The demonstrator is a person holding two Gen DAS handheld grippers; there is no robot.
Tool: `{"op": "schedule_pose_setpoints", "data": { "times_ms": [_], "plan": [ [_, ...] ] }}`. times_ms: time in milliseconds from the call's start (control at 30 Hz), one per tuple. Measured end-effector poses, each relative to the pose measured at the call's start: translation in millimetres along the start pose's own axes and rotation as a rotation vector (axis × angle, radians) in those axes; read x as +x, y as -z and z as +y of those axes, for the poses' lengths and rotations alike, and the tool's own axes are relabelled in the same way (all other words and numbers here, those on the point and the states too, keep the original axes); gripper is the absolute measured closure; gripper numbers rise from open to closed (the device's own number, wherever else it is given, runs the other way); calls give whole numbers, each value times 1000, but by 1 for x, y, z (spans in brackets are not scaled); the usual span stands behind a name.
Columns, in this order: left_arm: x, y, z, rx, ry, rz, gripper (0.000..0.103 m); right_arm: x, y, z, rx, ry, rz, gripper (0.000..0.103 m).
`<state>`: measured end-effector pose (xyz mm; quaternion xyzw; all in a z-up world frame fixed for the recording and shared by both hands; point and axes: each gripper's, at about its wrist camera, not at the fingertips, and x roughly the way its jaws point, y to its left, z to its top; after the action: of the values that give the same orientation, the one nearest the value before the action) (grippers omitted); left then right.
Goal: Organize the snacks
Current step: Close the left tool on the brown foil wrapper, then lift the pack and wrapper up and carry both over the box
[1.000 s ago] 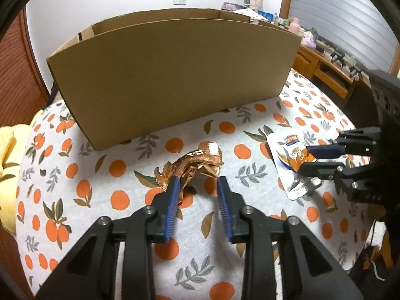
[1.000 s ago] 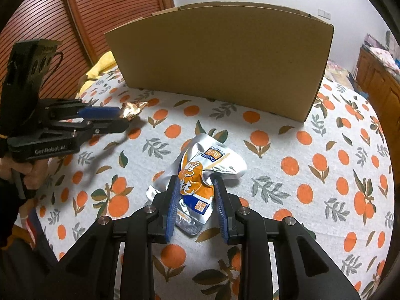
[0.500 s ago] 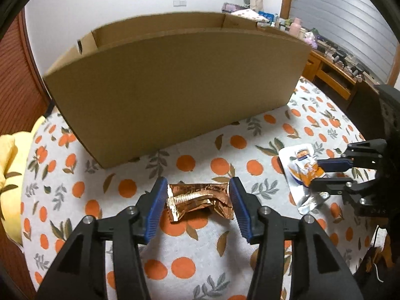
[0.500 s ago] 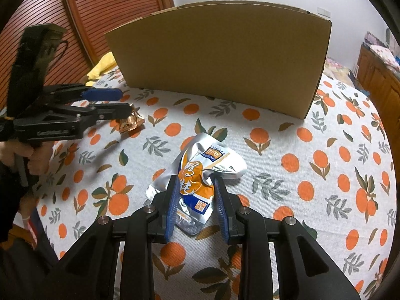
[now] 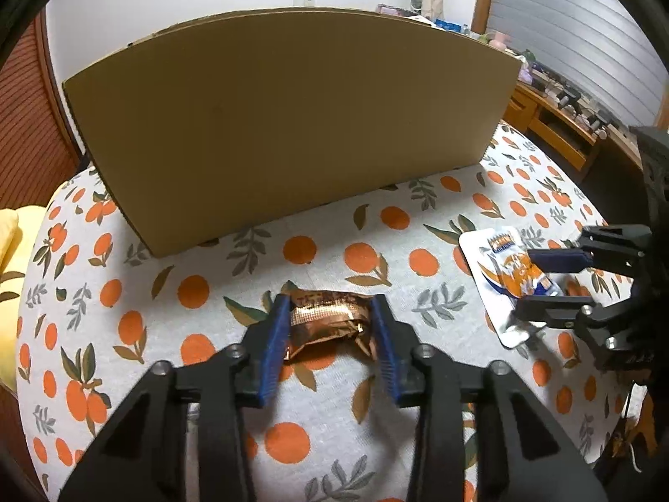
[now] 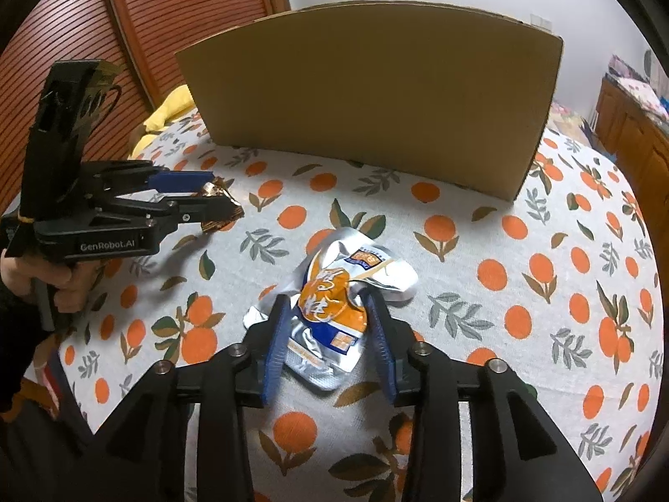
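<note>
The cardboard box (image 5: pixel 288 125) stood on the orange-print tablecloth (image 5: pixel 125 293), its inside hidden behind its tall front wall. In front of the box, your left gripper (image 5: pixel 330 326) had just closed its jaws onto the copper wrapper (image 5: pixel 330 320). Off toward the box's right end, your right gripper (image 6: pixel 328 326) had just been opening, its pads loosely flanking the white-and-orange pouch (image 6: pixel 334 309).

The cardboard box (image 5: pixel 292 125) walls off the far side; tablecloth (image 6: pixel 522 276) rightward seems clear.
</note>
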<state>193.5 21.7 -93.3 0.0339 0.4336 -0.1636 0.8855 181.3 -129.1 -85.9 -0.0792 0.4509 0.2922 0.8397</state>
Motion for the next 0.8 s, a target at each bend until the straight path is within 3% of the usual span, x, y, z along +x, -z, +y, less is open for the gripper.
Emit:
{"op": "schedule_pose_setpoints", "data": {
  "times_ms": [200,300,433,800],
  "plan": [
    [-5,-1,0,-17,12,-2,71,2,1,6,-38,40,-7,63],
    [-10,-3,0,-22,16,-14,71,-1,2,6,-43,35,-11,74],
    [-16,-5,-1,-24,18,-27,70,-4,3,6,-23,11,-26,77],
    [-28,-12,-6,-12,23,-53,70,-12,7,1,9,12,-55,78]
  ]
}}
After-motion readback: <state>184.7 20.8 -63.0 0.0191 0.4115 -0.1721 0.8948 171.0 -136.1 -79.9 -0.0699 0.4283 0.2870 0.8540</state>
